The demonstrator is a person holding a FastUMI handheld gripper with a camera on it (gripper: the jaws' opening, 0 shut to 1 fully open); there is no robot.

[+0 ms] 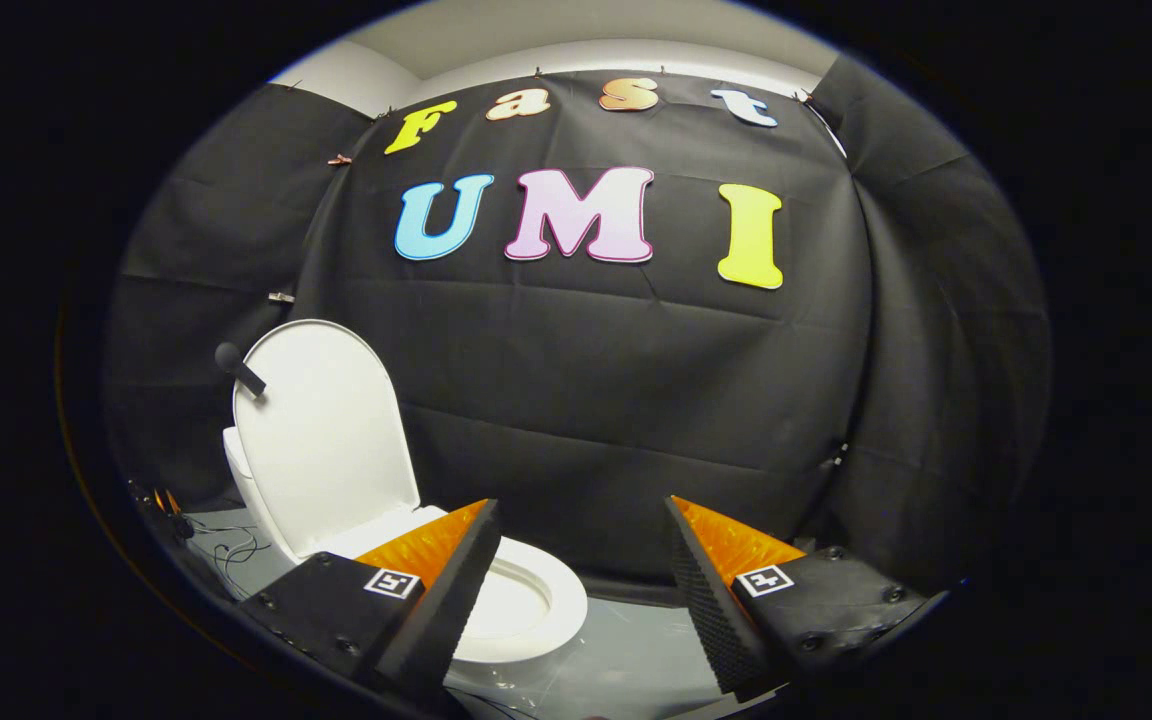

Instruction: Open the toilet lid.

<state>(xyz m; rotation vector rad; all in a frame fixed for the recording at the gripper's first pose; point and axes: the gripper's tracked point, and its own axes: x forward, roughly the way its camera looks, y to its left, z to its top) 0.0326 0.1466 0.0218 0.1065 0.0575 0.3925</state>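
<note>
A white toilet stands on the floor to the left of my fingers. Its lid (324, 430) is raised, leaning back almost upright against the tank (233, 450). The seat ring (536, 610) lies flat over the bowl, partly hidden behind my left finger (446, 590). My gripper (581, 600) is open, with a wide gap between the two black-and-orange fingers and nothing held. The right finger (711, 590) is off to the right of the toilet, touching nothing.
A black knobbed handle (239, 368) sticks out beside the lid's upper left edge. Loose cables (226, 548) lie on the grey floor (626, 660) left of the toilet. Black cloth walls close in behind and on both sides.
</note>
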